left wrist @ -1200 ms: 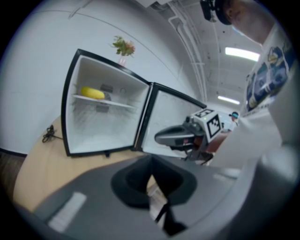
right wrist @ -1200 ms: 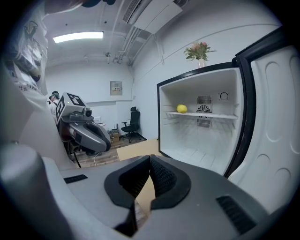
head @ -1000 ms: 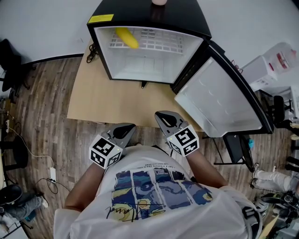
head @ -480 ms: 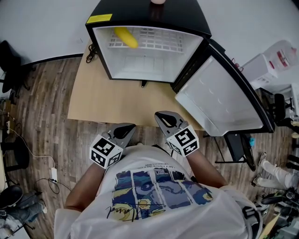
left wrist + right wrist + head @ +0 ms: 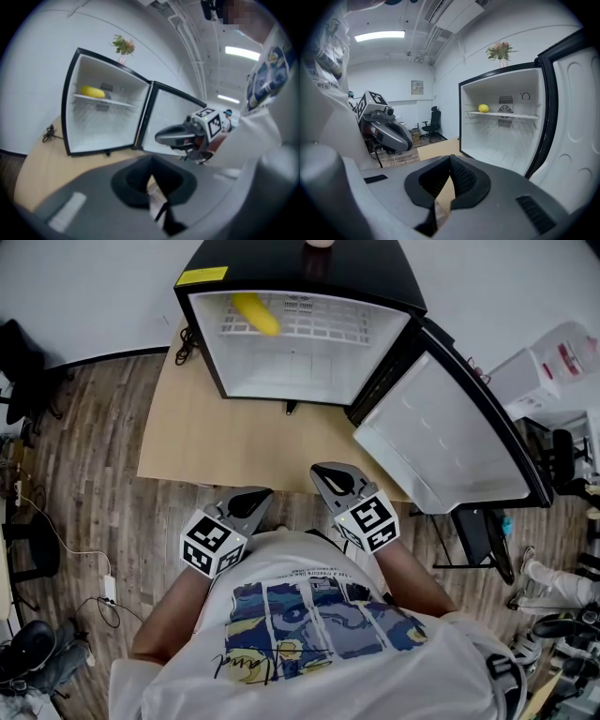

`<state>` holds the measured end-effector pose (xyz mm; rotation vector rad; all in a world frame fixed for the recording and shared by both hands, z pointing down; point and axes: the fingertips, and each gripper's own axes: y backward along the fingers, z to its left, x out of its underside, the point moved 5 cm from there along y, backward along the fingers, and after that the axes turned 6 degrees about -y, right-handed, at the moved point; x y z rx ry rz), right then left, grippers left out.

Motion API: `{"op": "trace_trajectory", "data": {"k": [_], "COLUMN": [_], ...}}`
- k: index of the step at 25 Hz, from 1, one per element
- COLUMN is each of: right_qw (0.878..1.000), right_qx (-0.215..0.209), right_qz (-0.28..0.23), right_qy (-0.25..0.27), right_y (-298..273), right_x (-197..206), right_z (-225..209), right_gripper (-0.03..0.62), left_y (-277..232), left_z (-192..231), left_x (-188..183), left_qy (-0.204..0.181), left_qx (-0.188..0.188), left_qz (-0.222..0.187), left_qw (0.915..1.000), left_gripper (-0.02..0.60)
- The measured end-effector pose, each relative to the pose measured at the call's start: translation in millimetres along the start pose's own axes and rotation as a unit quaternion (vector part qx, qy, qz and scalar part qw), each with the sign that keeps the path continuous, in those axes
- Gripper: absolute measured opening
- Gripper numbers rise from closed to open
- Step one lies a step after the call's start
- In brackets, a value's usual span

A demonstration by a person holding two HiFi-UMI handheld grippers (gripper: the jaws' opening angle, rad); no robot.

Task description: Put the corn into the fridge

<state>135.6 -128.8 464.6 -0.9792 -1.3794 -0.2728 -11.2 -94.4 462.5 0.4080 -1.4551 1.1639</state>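
Yellow corn (image 5: pixel 255 314) unmoved, fridge (image 5: pixel 300 268) open — unchanged

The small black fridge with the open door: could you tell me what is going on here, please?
A person faces the small black fridge, its door swung wide open. The yellow corn cob lies on the white wire shelf inside. The left gripper and right gripper are both shut and empty, held near the person's chest, away from the fridge.
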Motion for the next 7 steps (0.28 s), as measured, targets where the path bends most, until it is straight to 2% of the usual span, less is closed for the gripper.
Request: {"op": "trace_trajectory", "data": {"k": [7], "right_qw": [1.0], "right_qx": [0.0], "right_qz": [0.0], "right_qy": [0.002], "right_y": [1.8], "right_x": [0.1], "right_z": [3.0], "right_gripper": [0.011], "left_y": [1.2], "left_z": [-1.7], "left_x": [-0.5], "left_qy": [-0.003], "left_qx": [0.002], "left_qz": [0.001], "left_qw": [1.0], "left_gripper": [0.009]}}
